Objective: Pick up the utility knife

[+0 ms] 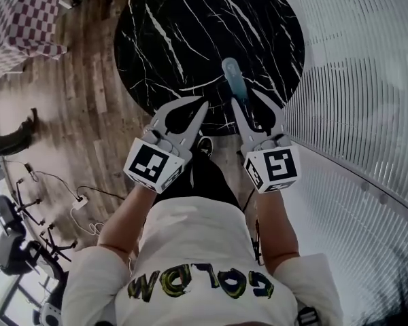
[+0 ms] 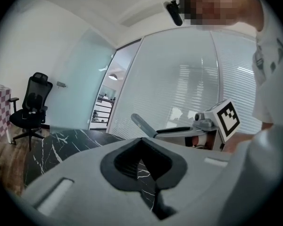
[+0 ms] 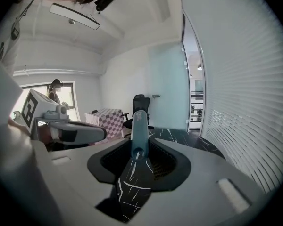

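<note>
Over the black marble tabletop [image 1: 163, 32], the right gripper [image 1: 246, 98] clamps one end of the utility knife [image 1: 231, 77], which juts forward past its tips, beside the closed, empty left gripper [image 1: 198, 104].

R gripper [image 3: 139, 150] clamps utility knife [image 3: 140, 124], prob. clear of marble table [image 3: 188, 136].

There is one utility knife [image 1: 230, 73] and one round black table [image 1: 163, 32]. There are two grippers, the left gripper [image 1: 201, 104] and the right gripper [image 1: 246, 98], and two marker cubes, the left cube [image 1: 155, 165] and the right cube [image 1: 273, 167]. There is also one office chair [image 2: 30, 105], one checkered cloth [image 1: 20, 19] and one power strip [image 1: 79, 201].
</note>
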### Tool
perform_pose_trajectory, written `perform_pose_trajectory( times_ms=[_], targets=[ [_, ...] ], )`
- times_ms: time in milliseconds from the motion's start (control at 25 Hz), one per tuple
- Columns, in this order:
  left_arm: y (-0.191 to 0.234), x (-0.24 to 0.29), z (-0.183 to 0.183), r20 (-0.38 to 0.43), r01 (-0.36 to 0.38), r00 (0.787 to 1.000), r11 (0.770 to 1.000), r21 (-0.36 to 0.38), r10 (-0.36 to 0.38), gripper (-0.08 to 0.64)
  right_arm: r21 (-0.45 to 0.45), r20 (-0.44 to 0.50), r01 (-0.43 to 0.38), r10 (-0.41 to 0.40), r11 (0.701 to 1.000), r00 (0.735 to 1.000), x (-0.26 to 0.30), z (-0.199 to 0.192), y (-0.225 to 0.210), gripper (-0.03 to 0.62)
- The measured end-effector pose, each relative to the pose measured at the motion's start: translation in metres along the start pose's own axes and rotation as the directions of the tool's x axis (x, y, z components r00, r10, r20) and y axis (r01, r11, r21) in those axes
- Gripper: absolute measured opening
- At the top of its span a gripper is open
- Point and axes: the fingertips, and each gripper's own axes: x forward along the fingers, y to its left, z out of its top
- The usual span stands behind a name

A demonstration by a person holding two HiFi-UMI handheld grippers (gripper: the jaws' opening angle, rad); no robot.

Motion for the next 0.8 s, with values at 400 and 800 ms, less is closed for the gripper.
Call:
perform_pose_trajectory(
  times_ms=[400,800],
  targets=[
    [-0.012,-0.018,0.051,0.054,-0.026,0.998,0.999,0.030,0.025,0.000,-0.039,0.077,-0.024,0.027,0.999,0.997,-0.027,0.056,0.015,0.130],
    [-0.033,-0.036,0.088,0.094,-0.035,0.995,0.998,0.053,0.030,0.000,-0.046,0.144,-0.034,0.041,0.998,0.989,-0.057,0.096,0.027,0.130]
  ],
)
